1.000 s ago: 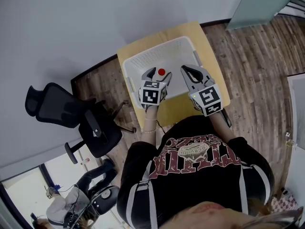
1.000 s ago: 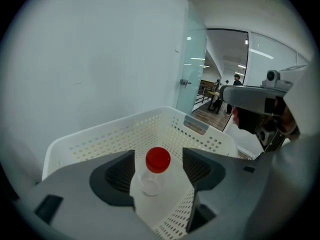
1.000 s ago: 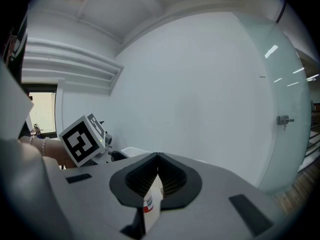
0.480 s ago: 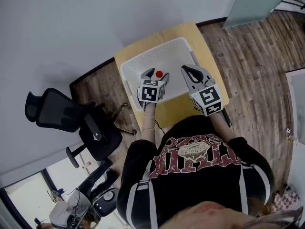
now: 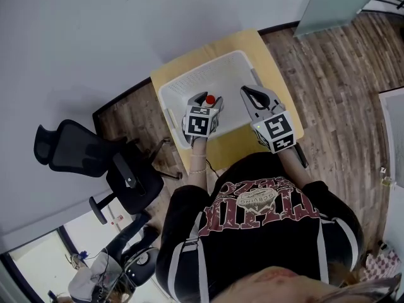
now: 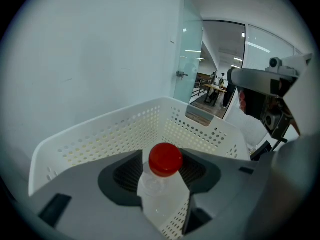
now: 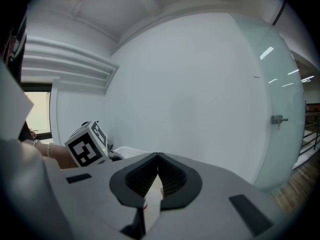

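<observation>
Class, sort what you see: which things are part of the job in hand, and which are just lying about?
In hand: red-capped bottle, clamped in the left gripper; white basket beneath it.
Lying about: right gripper, shut; black office chair; yellow table.

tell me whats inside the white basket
A clear red-capped bottle, gripped by the left claw. No other item shows in the basket, but that claw and the right claw cover part of its floor, and the bottle's base is hidden.
</observation>
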Tool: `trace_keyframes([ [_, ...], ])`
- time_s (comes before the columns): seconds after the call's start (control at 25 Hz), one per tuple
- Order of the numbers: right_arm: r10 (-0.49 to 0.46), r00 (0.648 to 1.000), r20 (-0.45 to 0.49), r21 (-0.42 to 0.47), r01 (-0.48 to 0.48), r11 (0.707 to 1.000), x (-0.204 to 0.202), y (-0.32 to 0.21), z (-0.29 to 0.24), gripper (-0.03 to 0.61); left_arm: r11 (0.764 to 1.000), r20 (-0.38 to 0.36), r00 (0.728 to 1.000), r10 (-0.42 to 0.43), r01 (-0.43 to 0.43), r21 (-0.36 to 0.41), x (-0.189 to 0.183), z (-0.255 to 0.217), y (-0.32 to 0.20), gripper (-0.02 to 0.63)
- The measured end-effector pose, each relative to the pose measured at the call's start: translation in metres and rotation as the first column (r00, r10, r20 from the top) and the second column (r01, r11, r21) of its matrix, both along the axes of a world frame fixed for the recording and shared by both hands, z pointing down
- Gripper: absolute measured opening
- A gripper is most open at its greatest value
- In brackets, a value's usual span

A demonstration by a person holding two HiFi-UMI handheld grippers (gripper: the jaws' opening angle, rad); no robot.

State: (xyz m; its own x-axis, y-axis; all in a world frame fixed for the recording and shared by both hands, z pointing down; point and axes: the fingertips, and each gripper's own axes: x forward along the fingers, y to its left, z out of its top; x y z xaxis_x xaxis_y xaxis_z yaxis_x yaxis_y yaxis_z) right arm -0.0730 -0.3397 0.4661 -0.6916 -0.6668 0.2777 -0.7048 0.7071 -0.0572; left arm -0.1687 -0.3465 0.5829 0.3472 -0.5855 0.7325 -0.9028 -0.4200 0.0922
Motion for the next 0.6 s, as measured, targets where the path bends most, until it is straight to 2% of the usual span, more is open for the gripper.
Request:
trace_keyframes([
  [0.6,0.021,1.0,0.005,0.007,-0.021,1.0,0.008,-0.0023,-0.0025,0.017,0.999,0.04,0.999,-0.026,0.024,0.043,-0.0061,-0.0083,0.0006,0.225],
])
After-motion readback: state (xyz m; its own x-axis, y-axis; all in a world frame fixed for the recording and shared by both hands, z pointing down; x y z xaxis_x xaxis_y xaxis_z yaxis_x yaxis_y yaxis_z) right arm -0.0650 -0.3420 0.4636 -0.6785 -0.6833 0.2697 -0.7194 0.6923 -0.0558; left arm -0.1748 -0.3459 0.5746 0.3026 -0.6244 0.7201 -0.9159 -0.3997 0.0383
